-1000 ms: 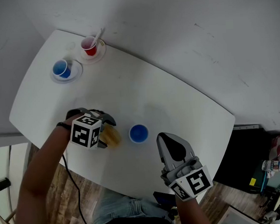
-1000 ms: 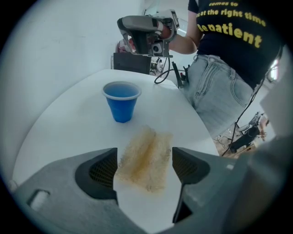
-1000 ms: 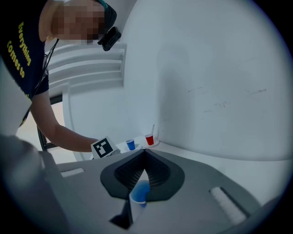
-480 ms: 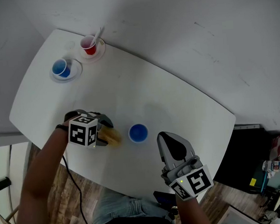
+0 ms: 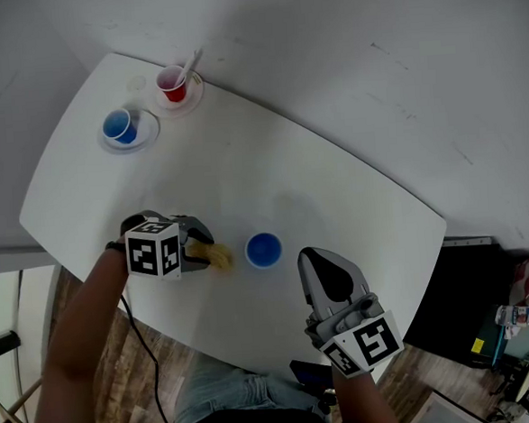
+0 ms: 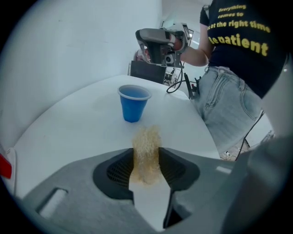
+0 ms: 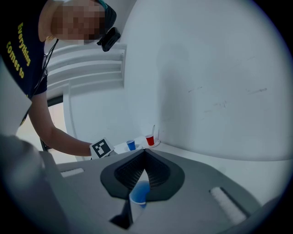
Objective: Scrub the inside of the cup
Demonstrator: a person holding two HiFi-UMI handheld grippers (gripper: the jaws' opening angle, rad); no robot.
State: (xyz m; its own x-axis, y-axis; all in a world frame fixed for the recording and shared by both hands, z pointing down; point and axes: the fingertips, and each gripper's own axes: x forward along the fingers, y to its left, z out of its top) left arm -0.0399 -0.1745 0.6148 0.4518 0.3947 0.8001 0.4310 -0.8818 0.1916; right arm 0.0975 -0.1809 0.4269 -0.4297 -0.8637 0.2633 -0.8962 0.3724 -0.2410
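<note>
Three cups stand on the table (image 5: 316,175): one blue centre cup (image 5: 264,250), a far blue cup (image 5: 118,126) and a red cup (image 5: 173,84). The left gripper (image 5: 204,253) is closing on the single tan scrubber (image 5: 217,255) beside the centre cup. The right gripper (image 5: 315,260) is closed and empty.

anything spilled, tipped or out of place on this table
Nothing stands out. The near blue cup stands upright, the far blue cup and red cup sit upright on saucers, and no spill shows. The left gripper jaws are closing on the sponge.
</note>
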